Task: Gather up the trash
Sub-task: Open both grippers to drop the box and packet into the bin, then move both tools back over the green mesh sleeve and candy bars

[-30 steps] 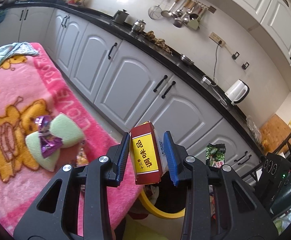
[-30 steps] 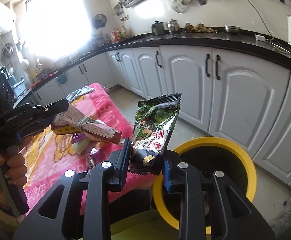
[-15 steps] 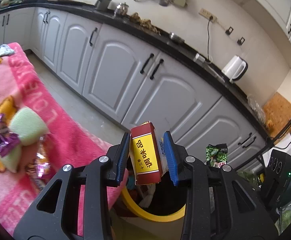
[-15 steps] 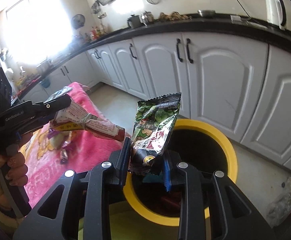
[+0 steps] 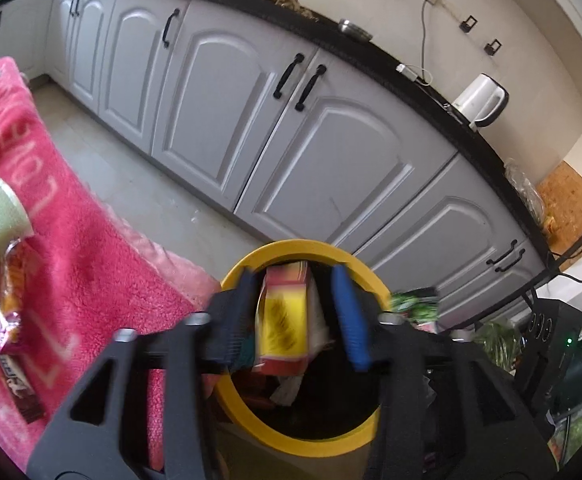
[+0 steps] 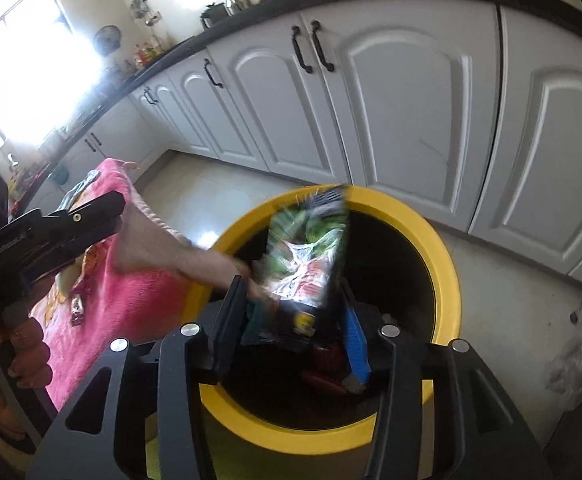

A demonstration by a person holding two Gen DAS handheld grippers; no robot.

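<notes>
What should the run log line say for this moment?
left gripper: opening, red box loose | right gripper: opening, green packet loose | both over yellow bin

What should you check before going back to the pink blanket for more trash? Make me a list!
1. Left hand-held gripper let go of the red and yellow box: ok. Its jaws have just been opening, with gaps on both sides of the blurred box.
2. Box over the yellow-rimmed bin: ok.
3. Right hand-held gripper let go of the green snack bag: ok. Its jaws have just been opening too, and the bag is blurred between them.
4. Bag over the bin: ok.
5. Both pieces landed inside: cannot tell yet.
6. More trash waiting on the pink blanket: ok, a snack wrapper lies there.
</notes>
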